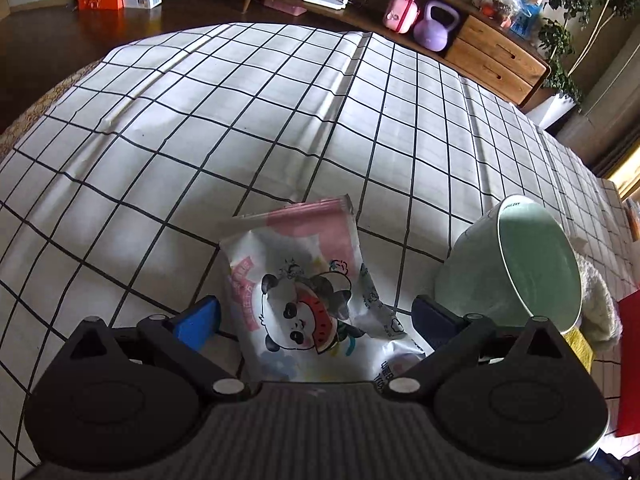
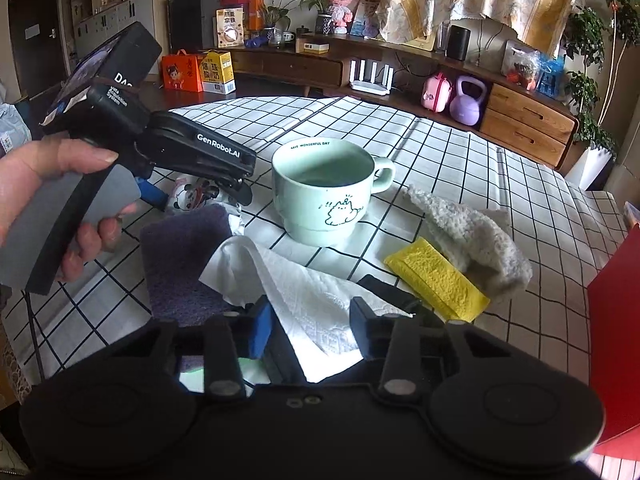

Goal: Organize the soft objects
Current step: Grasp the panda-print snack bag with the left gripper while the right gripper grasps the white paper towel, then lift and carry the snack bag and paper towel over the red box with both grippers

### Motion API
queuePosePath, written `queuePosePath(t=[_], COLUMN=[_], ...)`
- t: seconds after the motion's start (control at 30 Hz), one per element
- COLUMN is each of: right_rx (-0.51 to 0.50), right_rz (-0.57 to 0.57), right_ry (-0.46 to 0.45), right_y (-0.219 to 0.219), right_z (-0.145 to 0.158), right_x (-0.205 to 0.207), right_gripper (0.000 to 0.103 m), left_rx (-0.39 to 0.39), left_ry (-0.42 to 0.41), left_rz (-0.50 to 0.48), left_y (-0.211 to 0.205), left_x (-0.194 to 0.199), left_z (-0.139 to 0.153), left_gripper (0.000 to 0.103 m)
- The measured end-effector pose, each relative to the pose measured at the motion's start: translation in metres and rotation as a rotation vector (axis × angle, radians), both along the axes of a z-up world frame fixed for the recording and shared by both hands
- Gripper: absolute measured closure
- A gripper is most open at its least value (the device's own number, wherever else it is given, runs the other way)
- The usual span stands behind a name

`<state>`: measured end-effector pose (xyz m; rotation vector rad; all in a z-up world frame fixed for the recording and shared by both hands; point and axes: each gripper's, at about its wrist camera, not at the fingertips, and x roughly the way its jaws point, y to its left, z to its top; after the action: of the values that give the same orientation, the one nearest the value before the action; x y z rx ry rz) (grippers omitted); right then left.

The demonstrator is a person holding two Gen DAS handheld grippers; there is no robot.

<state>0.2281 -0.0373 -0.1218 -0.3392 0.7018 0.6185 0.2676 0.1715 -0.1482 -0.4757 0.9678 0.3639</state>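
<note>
The left gripper (image 1: 316, 320) has its two blue-padded fingers (image 1: 198, 322) spread wide on either side of a crinkled white plastic packet printed with a cartoon panda (image 1: 308, 300), which lies flat on the black-and-white checked tablecloth (image 1: 200, 128); the pads stand clear of the packet's edges and do not pinch it. Just to the right of that packet stands a pale green ceramic mug (image 1: 516, 272). The right gripper (image 2: 312, 328) holds its fingers (image 2: 260, 330) partly apart around a crumpled white paper towel (image 2: 312, 300) that runs between them, though whether the pads actually press it is hard to tell. Beside the towel lie a dark purple square cloth (image 2: 182, 256), a folded yellow sponge cloth (image 2: 436, 278) and a fluffy off-white rag (image 2: 472, 240), all grouped near the mug on the tablecloth.
</note>
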Motion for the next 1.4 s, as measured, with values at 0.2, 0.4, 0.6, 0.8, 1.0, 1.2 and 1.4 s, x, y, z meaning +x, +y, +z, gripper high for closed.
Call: queuePosePath(t=[0.2, 0.4, 0.6, 0.8, 1.0, 1.2, 1.4], right_rx=[0.028, 0.077, 0.123, 0.160, 0.166, 0.200, 0.227], right_rz=[-0.017, -0.060, -0.101, -0.133, -0.162, -0.195, -0.227], right_ry=[0.012, 0.002, -0.017, -0.035, -0.056, -0.059, -0.073], right_y=[-0.004, -0.011, -0.024, -0.037, -0.051, -0.072, -0.092], right_z=[0.000, 0.006, 0.017, 0.030, 0.039, 0.054, 0.069], right_x=[0.001, -0.001, -0.006, -0.016, -0.028, -0.040, -0.053], right_gripper=[0.082, 0.096, 0.103, 0.103, 0.103, 0.103, 0.103], left_rx=[0.055, 0.048, 0.013, -0.001, -0.027, 0.011, 0.013], left_ry=[-0.023, -0.049, -0.078, -0.106, -0.137, -0.199, -0.249], left_rz=[-0.006, -0.009, 0.005, 0.003, 0.011, 0.004, 0.015], left_y=[-0.008, -0.007, 0.001, 0.008, 0.014, 0.022, 0.031], left_x=[-0.003, -0.009, -0.017, -0.027, -0.038, -0.054, -0.073], left_z=[0.002, 0.004, 0.006, 0.012, 0.016, 0.041, 0.066], left_gripper=[0.015, 0.026, 0.056, 0.059, 0.060, 0.060, 0.060])
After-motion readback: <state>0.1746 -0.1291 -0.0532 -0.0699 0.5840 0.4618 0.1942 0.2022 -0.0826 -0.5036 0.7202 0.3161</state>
